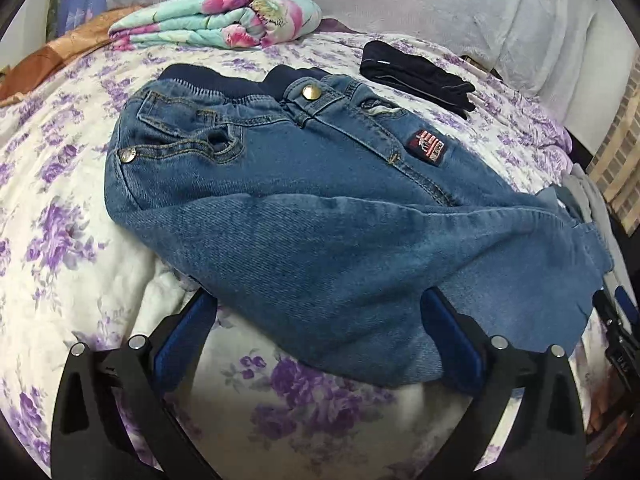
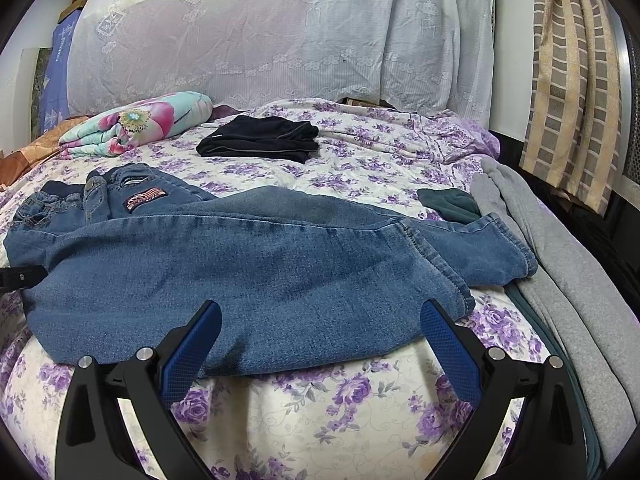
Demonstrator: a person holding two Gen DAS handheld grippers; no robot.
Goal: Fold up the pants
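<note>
Blue jeans (image 1: 304,208) lie on the floral bed, folded lengthwise, waistband toward the far left and legs running right. In the right wrist view the jeans (image 2: 248,272) stretch across the bed with the cuffs at the right. My left gripper (image 1: 320,308) is open at the near edge of the jeans by the seat, its fingertips touching or just over the denim. My right gripper (image 2: 320,316) is open over the near edge of the leg section, holding nothing.
A folded floral quilt (image 1: 216,20) and a folded black garment (image 1: 416,76) lie farther back on the bed. Grey clothing (image 2: 560,264) is piled at the bed's right edge. A lace-covered headboard (image 2: 280,28) stands behind, and a checked cloth (image 2: 572,80) hangs at right.
</note>
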